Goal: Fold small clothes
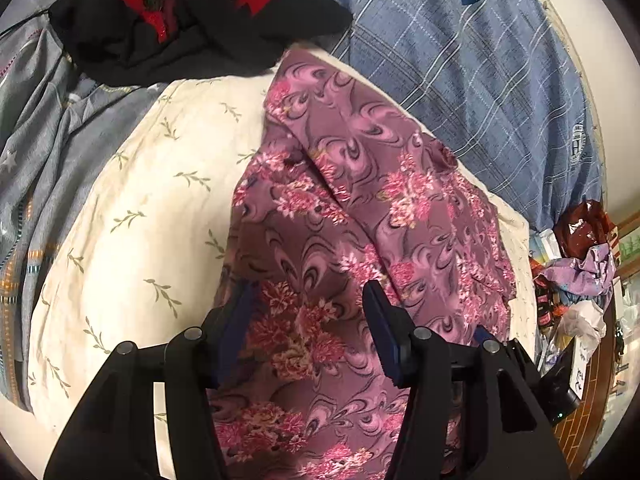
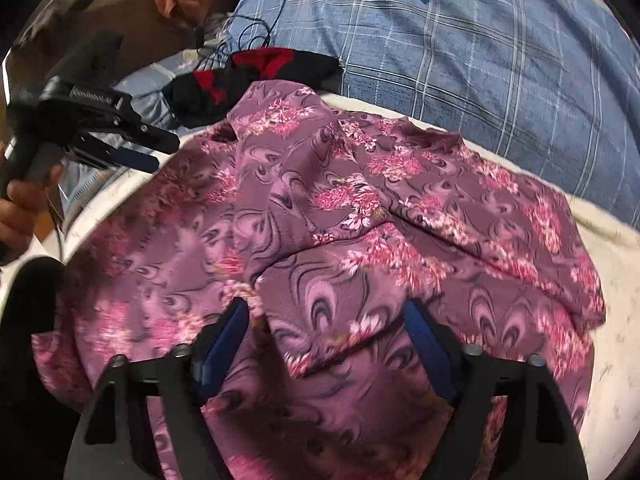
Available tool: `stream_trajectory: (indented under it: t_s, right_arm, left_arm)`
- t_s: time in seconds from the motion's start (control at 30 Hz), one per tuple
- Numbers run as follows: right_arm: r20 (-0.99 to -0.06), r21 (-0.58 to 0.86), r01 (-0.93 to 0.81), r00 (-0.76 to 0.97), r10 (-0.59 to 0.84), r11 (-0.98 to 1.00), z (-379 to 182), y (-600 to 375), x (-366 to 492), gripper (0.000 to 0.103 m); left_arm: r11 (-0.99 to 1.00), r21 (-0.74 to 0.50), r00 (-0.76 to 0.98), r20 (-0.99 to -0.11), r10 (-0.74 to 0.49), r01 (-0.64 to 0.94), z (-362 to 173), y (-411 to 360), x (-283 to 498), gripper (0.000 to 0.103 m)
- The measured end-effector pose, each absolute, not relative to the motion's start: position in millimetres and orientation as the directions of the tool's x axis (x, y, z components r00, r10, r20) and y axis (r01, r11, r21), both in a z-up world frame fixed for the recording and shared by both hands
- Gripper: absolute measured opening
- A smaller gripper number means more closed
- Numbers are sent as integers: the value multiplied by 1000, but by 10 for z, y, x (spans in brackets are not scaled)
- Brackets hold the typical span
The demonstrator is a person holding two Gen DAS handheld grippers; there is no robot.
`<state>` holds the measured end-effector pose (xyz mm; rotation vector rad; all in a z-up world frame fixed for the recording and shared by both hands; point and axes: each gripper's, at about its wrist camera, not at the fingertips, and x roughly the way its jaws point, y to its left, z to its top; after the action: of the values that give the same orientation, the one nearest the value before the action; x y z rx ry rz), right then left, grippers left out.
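Note:
A purple-pink floral garment [image 1: 360,208] lies rumpled on a cream leaf-print pillow [image 1: 132,220]; it also fills the right wrist view [image 2: 320,216]. My left gripper [image 1: 308,292] is open just above the garment's near part, holding nothing. It also shows from the side at the left of the right wrist view [image 2: 160,156], open, held by a hand. My right gripper [image 2: 328,312] is open over the garment's near folds, with cloth between the fingers but not pinched.
A black and red garment [image 1: 192,20] lies behind the pillow, also seen in the right wrist view [image 2: 256,76]. A blue plaid sheet [image 1: 480,60] covers the bed behind. Clutter and bags [image 1: 576,272] sit at the right edge.

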<state>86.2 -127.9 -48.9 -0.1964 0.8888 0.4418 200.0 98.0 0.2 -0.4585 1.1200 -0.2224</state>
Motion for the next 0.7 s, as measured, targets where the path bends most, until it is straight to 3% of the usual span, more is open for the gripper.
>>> stream_trajectory:
  t_s: [0.03, 0.07, 0.13, 0.2, 0.33, 0.37, 0.43, 0.5, 0.57, 0.7]
  right_arm:
    - [-785, 8, -452, 550, 286, 892, -503, -1301, 883, 26]
    - [-789, 4, -461, 544, 286, 887, -497, -1294, 932, 9]
    - [-781, -30, -471, 561, 273, 882, -424, -1300, 995, 0]
    - [-740, -92, -439, 630, 234, 894, -218, -1423, 1095, 0]
    - [-710, -25, -241, 688, 152, 970, 73, -2030, 1540, 1]
    - [-733, 58, -202, 656, 179, 978, 79, -2217, 1662, 7]
    - [-766, 171, -162, 599, 234, 972, 38, -2391, 1731, 9]
    - [-774, 228, -250, 539, 331, 941, -57, -2274, 1531, 13]
    - [-791, 249, -319, 478, 382, 915, -196, -2098, 1266, 40]
    - [-779, 396, -330, 373, 504, 857, -467, -1880, 915, 41]
  left_arm:
    - [884, -463, 423, -814, -397, -61, -9, 982, 2005, 55]
    - [882, -466, 422, -814, -399, -66, -16, 990, 2007, 55]
    - [883, -464, 423, -816, -395, -72, -23, 994, 2019, 55]
    - [882, -466, 427, -813, -395, -72, -19, 990, 2043, 55]
    - [870, -487, 421, -807, -415, -75, -47, 928, 2146, 55]
    - [866, -494, 417, -805, -422, -77, -64, 898, 2173, 55]
    - [859, -508, 411, -798, -440, -67, -87, 845, 2200, 55]
    - [861, -506, 407, -799, -442, -58, -110, 813, 2211, 55]
    - [862, -504, 401, -802, -442, -58, -140, 810, 2209, 55]
    - [857, -510, 398, -802, -446, -67, -171, 827, 2172, 55]
